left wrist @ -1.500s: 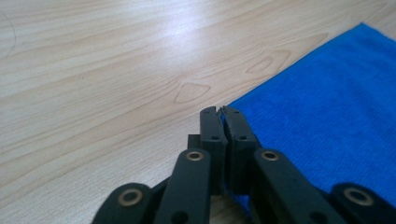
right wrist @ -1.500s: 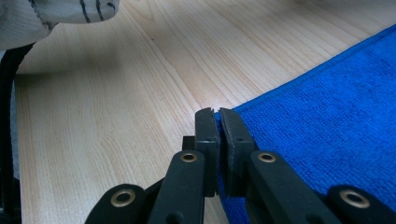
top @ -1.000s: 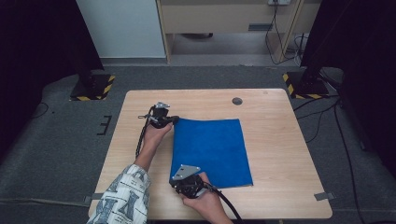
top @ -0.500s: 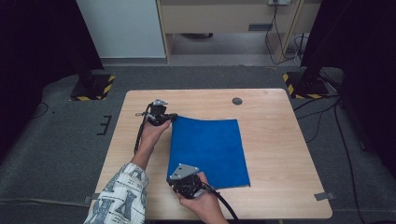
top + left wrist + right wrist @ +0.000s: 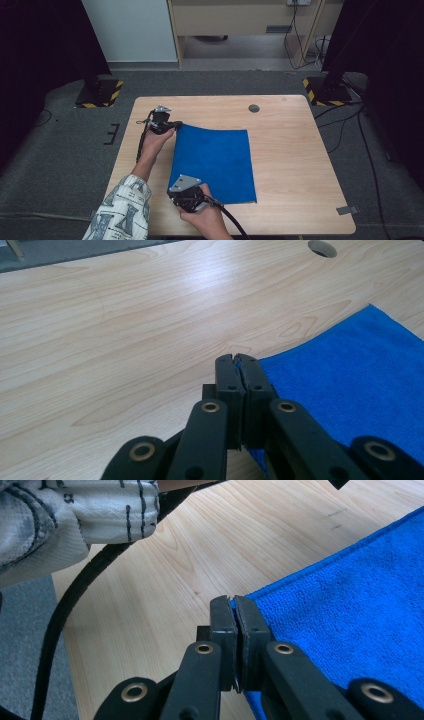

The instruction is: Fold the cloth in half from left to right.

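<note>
My left hand [image 5: 151, 141] reaches up-left of centre, left gripper [image 5: 172, 126] clamped on far-left corner of blue cloth [image 5: 216, 162]. My right gripper [image 5: 176, 186], lower centre, pinches near-left corner. Cloth lies mid-table [image 5: 295, 150], left edge raised.

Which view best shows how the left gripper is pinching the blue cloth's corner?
The left gripper view: the left gripper is shut on the blue cloth, with a sliver of the corner between its tips. The high view shows that gripper small, at the far left corner. The right gripper view shows the near corner instead.
</note>
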Available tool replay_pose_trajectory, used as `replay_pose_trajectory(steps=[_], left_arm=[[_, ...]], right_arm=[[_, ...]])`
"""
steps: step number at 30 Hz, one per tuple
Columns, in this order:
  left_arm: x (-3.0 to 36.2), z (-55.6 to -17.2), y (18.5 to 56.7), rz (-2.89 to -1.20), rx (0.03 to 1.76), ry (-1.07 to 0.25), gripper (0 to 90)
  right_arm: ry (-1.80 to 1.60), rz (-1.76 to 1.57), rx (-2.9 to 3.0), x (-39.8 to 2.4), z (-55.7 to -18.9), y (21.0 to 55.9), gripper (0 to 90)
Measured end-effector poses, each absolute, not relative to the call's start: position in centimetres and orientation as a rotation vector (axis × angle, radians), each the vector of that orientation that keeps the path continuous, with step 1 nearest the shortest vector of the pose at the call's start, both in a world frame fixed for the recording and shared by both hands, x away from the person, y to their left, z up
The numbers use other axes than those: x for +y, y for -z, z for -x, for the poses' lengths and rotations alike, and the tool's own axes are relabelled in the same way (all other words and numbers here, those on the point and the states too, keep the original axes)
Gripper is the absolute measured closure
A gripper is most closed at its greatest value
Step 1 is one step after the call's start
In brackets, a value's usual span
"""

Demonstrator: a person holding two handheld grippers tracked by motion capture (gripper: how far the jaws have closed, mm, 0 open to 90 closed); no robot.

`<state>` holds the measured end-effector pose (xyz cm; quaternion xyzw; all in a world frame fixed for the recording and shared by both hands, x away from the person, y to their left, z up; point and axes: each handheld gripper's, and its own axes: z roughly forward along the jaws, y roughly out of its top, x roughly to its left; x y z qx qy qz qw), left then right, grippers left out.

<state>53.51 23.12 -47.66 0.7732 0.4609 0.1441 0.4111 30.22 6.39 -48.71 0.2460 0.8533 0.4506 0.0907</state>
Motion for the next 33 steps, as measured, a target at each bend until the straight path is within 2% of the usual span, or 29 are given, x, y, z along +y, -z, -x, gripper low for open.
replay_pose_trajectory(steps=[5, 11, 24, 33], left_arm=[[23.8, -53.1, 47.1, -1.962, 1.198, -0.372, 88.5], [22.8, -53.5, 46.2, -1.956, 1.182, -0.374, 88.4], [17.1, -54.6, 46.3, -1.949, 1.167, -0.349, 88.3], [13.7, -55.0, 46.7, -1.925, 1.158, -0.319, 88.3]], right_arm=[[-1.390, -0.758, 2.503, 7.1, -30.5, 48.8, 88.1], [-1.429, -0.797, 2.488, 6.4, -30.7, 48.6, 88.0], [-1.415, -0.869, 2.434, -0.5, -30.7, 48.2, 87.8], [-1.346, -0.872, 2.422, -3.7, -30.5, 48.2, 87.9]])
